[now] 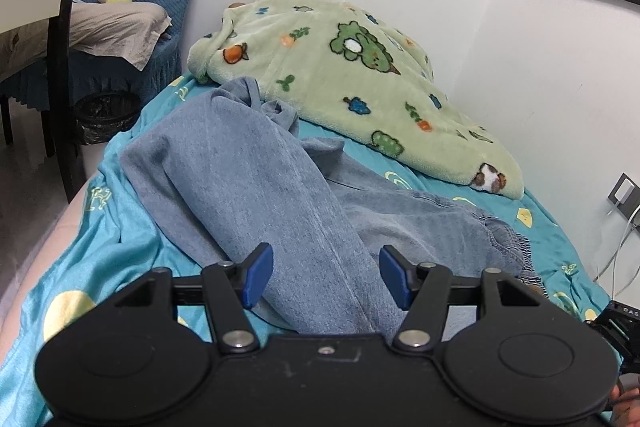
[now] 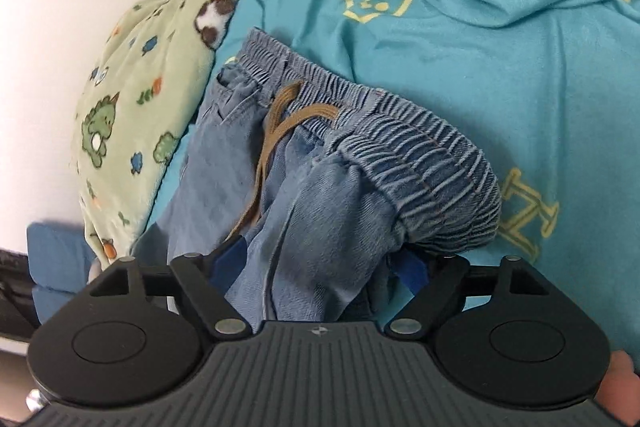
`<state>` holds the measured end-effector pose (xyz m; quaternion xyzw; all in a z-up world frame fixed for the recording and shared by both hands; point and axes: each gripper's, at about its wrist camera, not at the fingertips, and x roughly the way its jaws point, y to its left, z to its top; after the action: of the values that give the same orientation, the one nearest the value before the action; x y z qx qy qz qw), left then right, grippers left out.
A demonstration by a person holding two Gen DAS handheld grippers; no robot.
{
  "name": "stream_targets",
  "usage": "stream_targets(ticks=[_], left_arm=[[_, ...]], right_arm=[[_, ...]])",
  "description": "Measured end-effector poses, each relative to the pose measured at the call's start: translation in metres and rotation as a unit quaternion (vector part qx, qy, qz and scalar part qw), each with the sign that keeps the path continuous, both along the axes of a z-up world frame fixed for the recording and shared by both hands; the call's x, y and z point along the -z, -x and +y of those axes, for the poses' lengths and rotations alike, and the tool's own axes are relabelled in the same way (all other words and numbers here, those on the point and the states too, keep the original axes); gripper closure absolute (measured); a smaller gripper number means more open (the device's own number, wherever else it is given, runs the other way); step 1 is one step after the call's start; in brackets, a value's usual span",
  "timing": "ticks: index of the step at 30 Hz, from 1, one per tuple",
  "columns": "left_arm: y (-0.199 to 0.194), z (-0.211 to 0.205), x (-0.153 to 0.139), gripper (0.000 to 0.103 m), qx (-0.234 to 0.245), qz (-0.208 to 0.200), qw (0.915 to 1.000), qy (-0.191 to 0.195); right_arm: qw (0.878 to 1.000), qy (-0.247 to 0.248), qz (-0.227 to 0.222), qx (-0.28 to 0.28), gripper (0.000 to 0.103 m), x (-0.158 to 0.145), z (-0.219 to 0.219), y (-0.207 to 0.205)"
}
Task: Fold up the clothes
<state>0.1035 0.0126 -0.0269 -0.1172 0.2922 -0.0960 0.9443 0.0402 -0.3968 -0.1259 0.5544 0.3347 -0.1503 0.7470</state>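
We see one pair of jeans [image 1: 256, 179], legs pointing far-left, waistband [image 2: 420, 155] near-right; our left gripper [image 1: 326, 277] gapes apart, our right gripper [image 2: 320, 267] clamps denim.

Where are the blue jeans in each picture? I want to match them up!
Left wrist view: the jeans fill the middle, one leg running up from between the left claw blue fingers.
Right wrist view: the jeans sit in the centre, stretchy waistband on top, fabric bunched between the right claw fingers.
Shared landmark: the green dinosaur blanket, beside the jeans on the teal sheet.
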Motion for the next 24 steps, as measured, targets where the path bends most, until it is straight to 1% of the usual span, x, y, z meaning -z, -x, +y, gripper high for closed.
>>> stream_targets(ticks=[1,3,5,6,9,12,14,17,19,22,24], left_arm=[[0.000,0.000,0.000,0.047,-0.001,-0.001,1.0000,-0.001],[0.001,0.001,0.000,0.047,-0.003,-0.002,1.0000,-0.002],[0.001,0.002,0.000,0.047,-0.006,-0.003,1.0000,-0.001],[0.001,0.004,0.000,0.047,-0.008,-0.004,1.0000,0.001],[0.000,0.007,0.001,0.047,-0.015,-0.006,0.9999,0.003],[0.001,0.010,0.000,0.047,-0.021,-0.009,0.9997,0.010],[0.001,0.012,0.000,0.047,-0.024,-0.011,0.9996,0.015],[0.001,0.013,-0.001,0.047,-0.025,-0.012,0.9994,0.019],[0.001,0.012,0.000,0.047,-0.025,-0.013,0.9994,0.021],[0.001,0.009,0.001,0.047,-0.024,-0.015,0.9994,0.019],[0.001,0.007,0.001,0.047,-0.022,-0.015,0.9995,0.018]], right_arm=[[1.000,0.001,0.005,0.006,0.038,0.000,-0.002,0.000],[1.000,0.006,0.017,0.018,0.070,0.001,-0.006,-0.001],[0.999,0.012,0.017,0.025,0.080,-0.002,-0.009,-0.002],[0.999,0.020,0.013,0.024,0.083,-0.006,-0.009,-0.005],[0.995,0.092,-0.034,0.001,0.088,-0.035,-0.006,-0.018],[0.983,0.156,-0.091,-0.017,0.090,-0.064,-0.004,-0.029],[0.974,0.186,-0.128,-0.030,0.091,-0.081,-0.004,-0.036],[0.960,0.204,-0.188,-0.036,0.092,-0.103,-0.009,-0.043],[0.941,0.233,-0.241,-0.037,0.093,-0.119,-0.012,-0.043],[0.903,0.286,-0.317,-0.041,0.093,-0.144,-0.011,-0.039],[0.888,0.306,-0.340,-0.051,0.093,-0.152,-0.011,-0.037]])
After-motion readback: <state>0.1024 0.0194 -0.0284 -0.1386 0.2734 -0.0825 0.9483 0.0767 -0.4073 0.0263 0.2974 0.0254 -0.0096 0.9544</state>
